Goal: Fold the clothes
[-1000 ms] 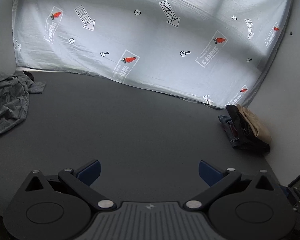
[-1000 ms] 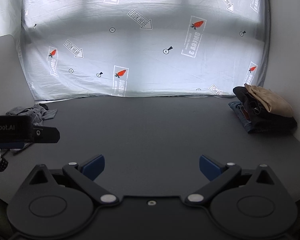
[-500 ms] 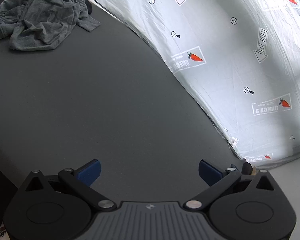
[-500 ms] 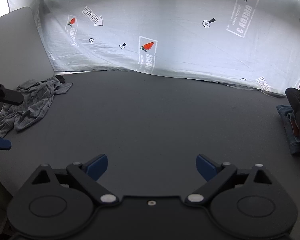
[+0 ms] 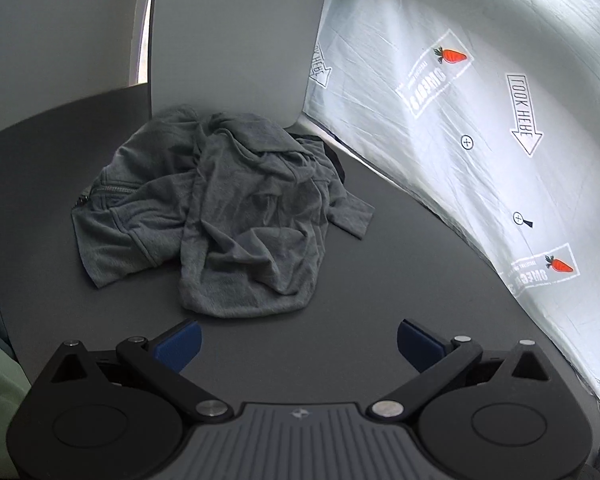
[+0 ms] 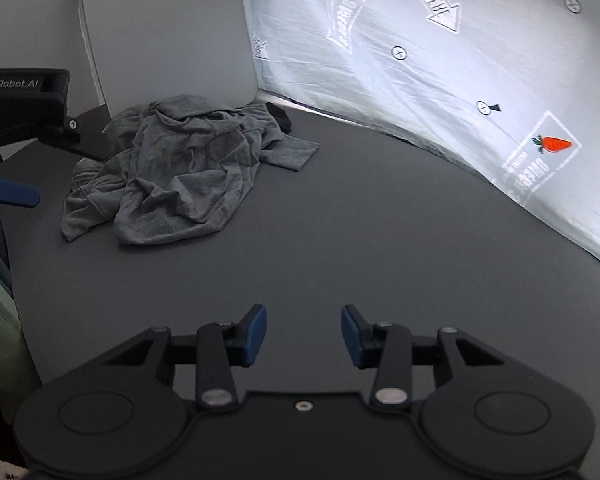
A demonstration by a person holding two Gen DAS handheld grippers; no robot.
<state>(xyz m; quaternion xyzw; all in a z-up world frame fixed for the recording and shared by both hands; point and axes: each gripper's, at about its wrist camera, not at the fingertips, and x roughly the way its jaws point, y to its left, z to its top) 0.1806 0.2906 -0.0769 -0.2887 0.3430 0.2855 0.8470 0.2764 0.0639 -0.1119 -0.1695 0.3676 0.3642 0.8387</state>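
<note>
Both grippers point down over a dark grey table point(image 5: 399, 264) with nothing between their blue pads. On the left gripper point(image 5: 298, 342) the jaws stand wide apart, and bare tabletop shows in the gap. On the right gripper point(image 6: 303, 334) the jaws are closing and sit at a narrower gap, again with only table surface between them.

A crumpled pile of grey clothes point(image 5: 236, 216) lies unfolded near the far left corner of the table. In the left wrist view the pile is just ahead of the left gripper, its nearest hem close to the left pad but not touching it. A zipper point(image 5: 108, 190) runs along the left part of the pile, and a flat sleeve end sticks out on the pile's right side. Something small and black point(image 6: 280, 118) peeks out behind the pile; it may be another garment, though too little shows to tell.

In the right wrist view the pile is well apart from the right gripper, across open table. The left gripper's black body shows at the left edge of that view, beside the pile. A white sheet point(image 6: 479, 80) printed with carrots and arrows hangs along the table's back edge, and a plain grey panel point(image 5: 228, 40) stands behind the clothes.
</note>
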